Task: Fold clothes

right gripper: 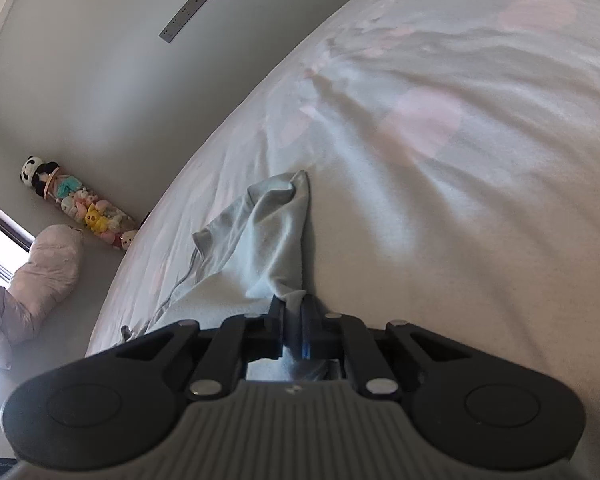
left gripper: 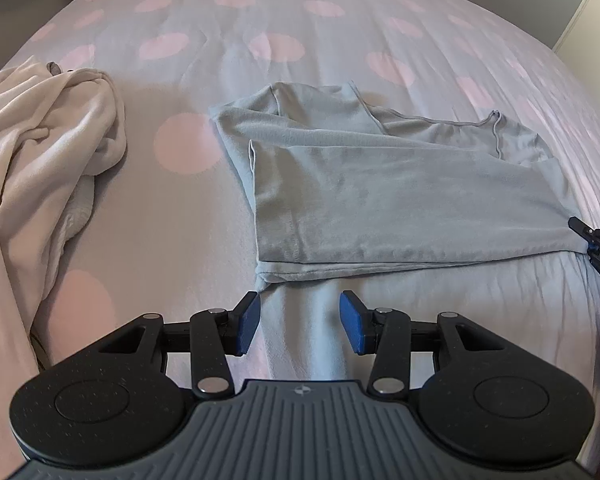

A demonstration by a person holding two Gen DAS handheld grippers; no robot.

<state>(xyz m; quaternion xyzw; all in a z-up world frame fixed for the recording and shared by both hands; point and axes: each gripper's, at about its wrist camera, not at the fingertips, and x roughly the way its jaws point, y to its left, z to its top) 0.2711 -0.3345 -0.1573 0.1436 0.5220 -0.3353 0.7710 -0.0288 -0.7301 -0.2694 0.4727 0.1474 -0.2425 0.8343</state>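
**Grey garment half-folded on a dotted bed**

Bed (left gripper: 340, 20) with pale cover and pink dots. At left, a crumpled cream blanket (left gripper: 40, 152). At centre, the left gripper (left gripper: 299, 322), fingers spread and empty, just short of the near hem of the folded grey shirt (left gripper: 380, 192). At right, the right gripper (right gripper: 294, 312), fingers pinching the shirt's corner.

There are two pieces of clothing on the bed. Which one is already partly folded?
The grey shirt in the middle, lying flat with one layer turned over itself. The cream garment at the left is just a crumpled heap.
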